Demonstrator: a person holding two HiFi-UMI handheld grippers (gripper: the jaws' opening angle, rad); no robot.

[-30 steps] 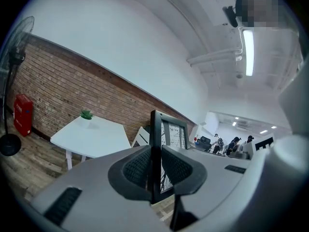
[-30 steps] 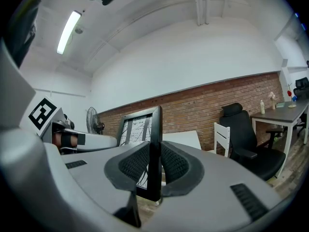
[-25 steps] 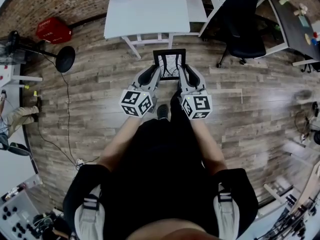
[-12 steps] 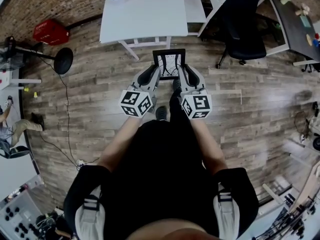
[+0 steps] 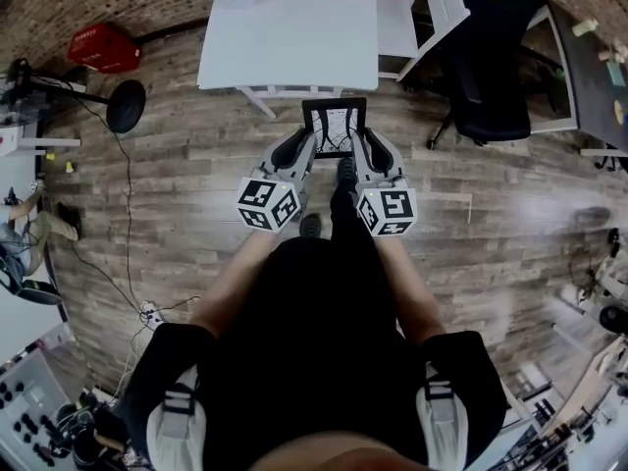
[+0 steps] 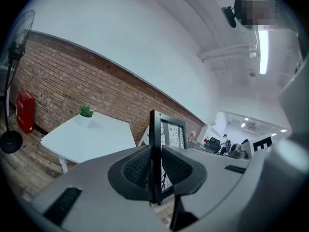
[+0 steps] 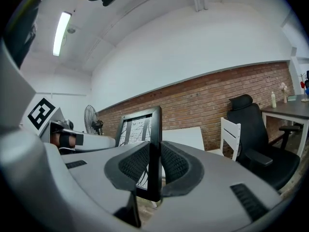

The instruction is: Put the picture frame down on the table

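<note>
Wood-plank flooring [image 5: 177,194] lies below; the white table [image 5: 285,27] stands just ahead. The left gripper [image 6: 154,168] pinches the left edge of the picture frame [image 5: 333,129], and the right gripper [image 7: 154,166] pinches the right edge, each with both pads pressed onto the black moulding. This two-sided hold keeps the frame upright and level. The frame is in the air, clear of the floor and short of the tabletop, ready to be set down without tipping.

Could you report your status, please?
Left tool, right tool: each shut on a side of the picture frame. Frame upright, short of the table. Path clear.
</note>
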